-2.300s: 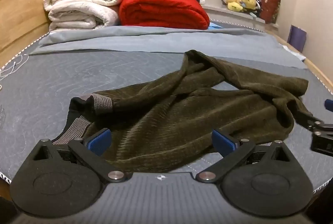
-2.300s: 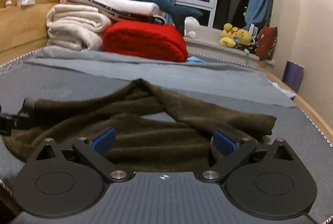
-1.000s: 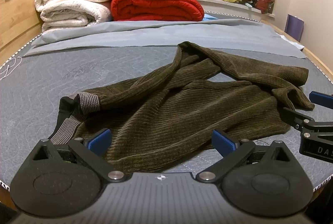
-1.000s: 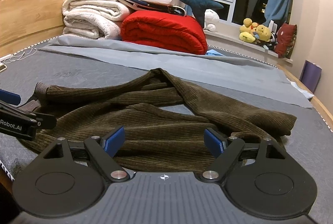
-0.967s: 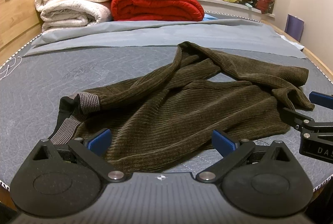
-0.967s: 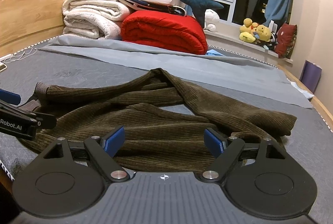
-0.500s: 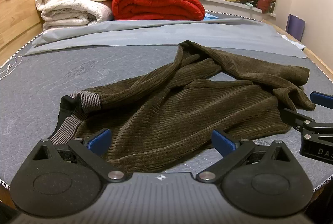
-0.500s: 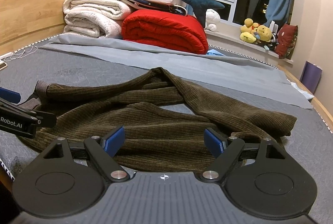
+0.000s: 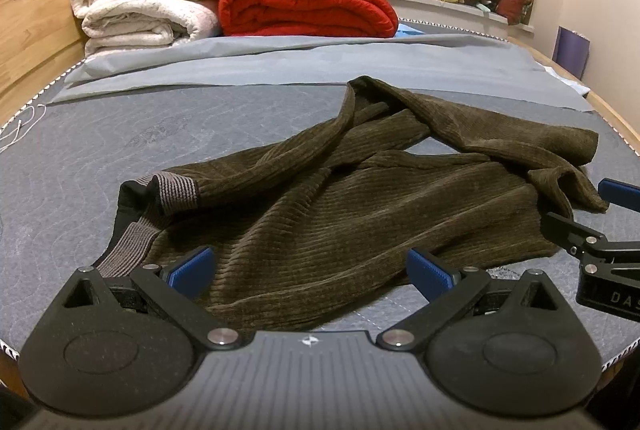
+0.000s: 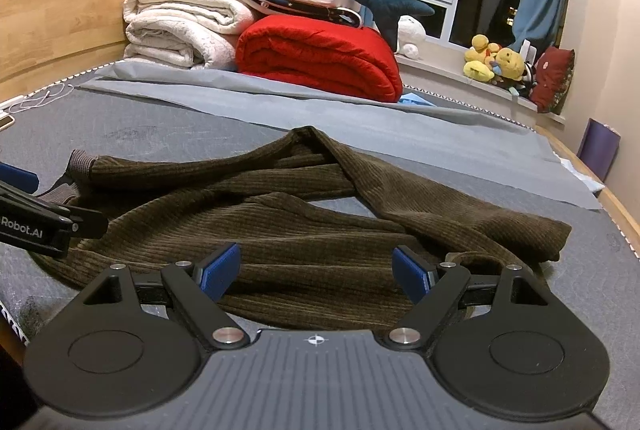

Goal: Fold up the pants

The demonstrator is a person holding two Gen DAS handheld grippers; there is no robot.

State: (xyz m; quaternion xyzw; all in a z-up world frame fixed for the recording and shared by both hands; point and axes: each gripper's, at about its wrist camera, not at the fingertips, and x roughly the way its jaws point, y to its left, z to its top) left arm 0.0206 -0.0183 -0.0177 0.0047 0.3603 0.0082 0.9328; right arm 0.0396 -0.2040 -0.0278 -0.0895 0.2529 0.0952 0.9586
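While both tools are hovering low at the near mattress [image 9: 72, 166] edge, readable text is showing only on their bodies: "Robot.AI" on the left gripper [image 10: 24, 230] and a cut-off "DAS" on the right gripper [image 9: 612, 296]. Brown corduroy pants [image 9: 360, 206] are lying crumpled mid-mattress, striped waistband [image 9: 176, 190] at left, legs crossing toward the right, near hem sitting between both sets of wide-spread blue pads, nothing pinched. Bare grey quilting is running left of and behind the pants up to the grey sheet [image 9: 280, 66] and folded bedding stack [image 9: 168, 2].
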